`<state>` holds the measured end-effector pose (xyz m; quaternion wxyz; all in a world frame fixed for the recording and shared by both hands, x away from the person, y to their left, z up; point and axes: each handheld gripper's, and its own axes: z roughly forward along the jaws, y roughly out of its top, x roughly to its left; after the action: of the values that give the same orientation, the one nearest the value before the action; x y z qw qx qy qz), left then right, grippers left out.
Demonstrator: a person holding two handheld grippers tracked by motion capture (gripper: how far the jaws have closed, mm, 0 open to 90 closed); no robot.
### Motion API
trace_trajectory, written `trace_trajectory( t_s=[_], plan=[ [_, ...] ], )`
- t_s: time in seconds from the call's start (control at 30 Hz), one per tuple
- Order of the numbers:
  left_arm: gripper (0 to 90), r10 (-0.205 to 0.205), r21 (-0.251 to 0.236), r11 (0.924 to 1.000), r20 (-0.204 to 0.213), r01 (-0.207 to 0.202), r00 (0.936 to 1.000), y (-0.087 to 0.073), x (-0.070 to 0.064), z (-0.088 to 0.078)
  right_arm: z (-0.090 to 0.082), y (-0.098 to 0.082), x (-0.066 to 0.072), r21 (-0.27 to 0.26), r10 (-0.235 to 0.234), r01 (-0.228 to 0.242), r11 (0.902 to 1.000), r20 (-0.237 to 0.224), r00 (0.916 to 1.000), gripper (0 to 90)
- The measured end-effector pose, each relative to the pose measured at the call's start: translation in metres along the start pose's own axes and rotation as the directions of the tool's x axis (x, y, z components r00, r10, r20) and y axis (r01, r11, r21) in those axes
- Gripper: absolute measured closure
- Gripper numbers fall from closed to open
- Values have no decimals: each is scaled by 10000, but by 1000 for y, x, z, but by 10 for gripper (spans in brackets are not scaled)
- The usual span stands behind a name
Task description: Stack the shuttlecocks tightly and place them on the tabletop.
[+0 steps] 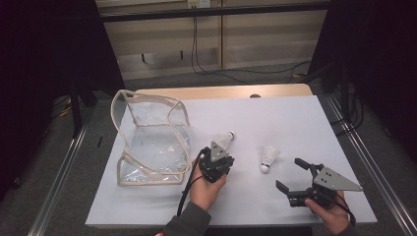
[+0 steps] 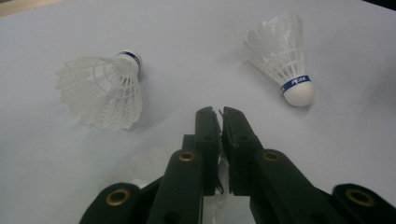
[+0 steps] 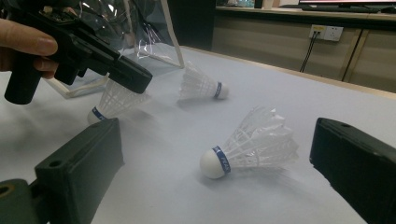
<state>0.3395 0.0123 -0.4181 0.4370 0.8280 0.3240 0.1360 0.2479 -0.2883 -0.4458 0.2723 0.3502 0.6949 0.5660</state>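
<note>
Three white feather shuttlecocks with blue bands lie on the pale table (image 1: 275, 113). My left gripper (image 2: 219, 114) is shut on the feather skirt of one shuttlecock (image 3: 112, 100), whose cork rests low by the table; the gripper hides it from above. A second shuttlecock (image 1: 225, 139) (image 2: 102, 91) lies just beyond the left gripper (image 1: 219, 153). The third shuttlecock (image 1: 268, 158) (image 3: 247, 144) lies on its side ahead of my right gripper (image 1: 290, 174), which stands open with both jaws apart and touching nothing.
A clear plastic bag with beige trim (image 1: 152, 142) stands open at the table's left, close to the left hand. Cables hang behind the far table edge. A metal rail (image 1: 364, 162) runs along the right side.
</note>
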Motion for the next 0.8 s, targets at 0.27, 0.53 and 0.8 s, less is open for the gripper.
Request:
trace_trajectory(
  t_s=[0.27,0.53,0.8],
  plan=[
    [854,13,-265,9996,187,-8,9998,10,0,0,0,0,0,-7,-3,3,10000,-6,10000,20],
    [853,-133,-554,9984,2,133,9999,16,6,9,0,0,0,5,-5,5,10000,-9,10000,19],
    [849,-81,-606,9981,-163,71,9998,15,8,17,0,0,0,-6,-2,2,10000,-25,10000,20]
  ],
)
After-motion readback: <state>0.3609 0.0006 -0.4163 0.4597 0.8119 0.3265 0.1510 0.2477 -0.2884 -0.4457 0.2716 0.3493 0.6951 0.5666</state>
